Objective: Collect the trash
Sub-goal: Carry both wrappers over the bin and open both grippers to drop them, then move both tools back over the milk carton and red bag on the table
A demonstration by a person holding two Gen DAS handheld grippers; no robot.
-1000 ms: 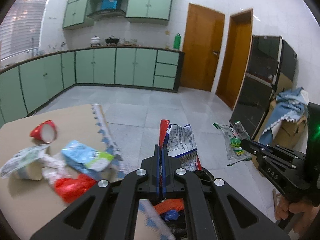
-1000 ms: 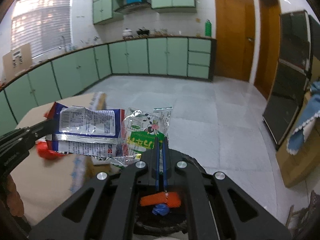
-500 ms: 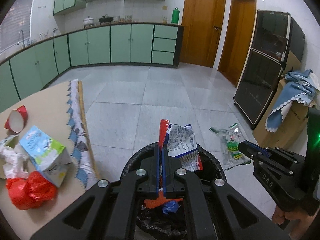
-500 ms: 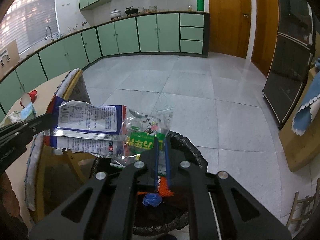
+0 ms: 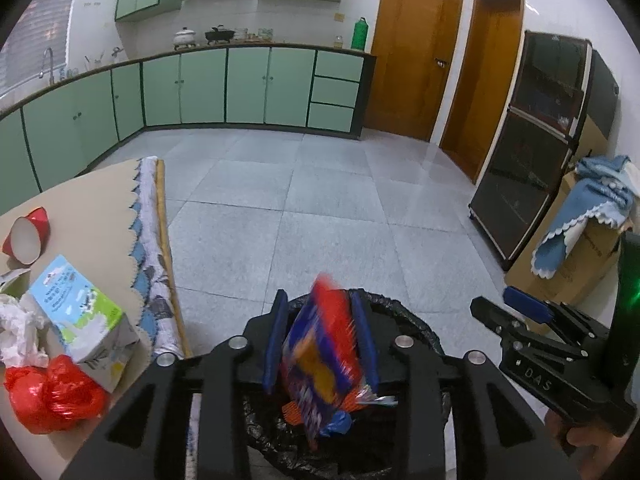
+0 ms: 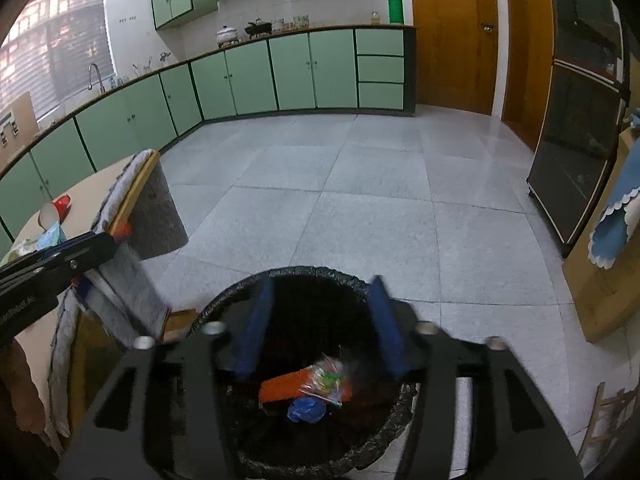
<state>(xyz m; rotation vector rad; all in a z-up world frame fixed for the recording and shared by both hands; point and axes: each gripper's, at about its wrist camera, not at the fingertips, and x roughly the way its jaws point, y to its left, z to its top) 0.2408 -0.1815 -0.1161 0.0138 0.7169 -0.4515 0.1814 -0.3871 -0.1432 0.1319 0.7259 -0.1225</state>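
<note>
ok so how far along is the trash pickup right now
Done: a clear green wrapper lies in the bin with orange and blue scraps. In hand: nothing gripped; the left gripper is open, its red-blue wrapper blurred, dropping binward. The right gripper is open and empty. Left: milk carton, red bag, white tissue and red cup on the table.

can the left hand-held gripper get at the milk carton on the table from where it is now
Probably yes. The left hand-held gripper is open over the bin, its wrapper dropping free. The milk carton lies near the table edge, its near side unblocked.
</note>
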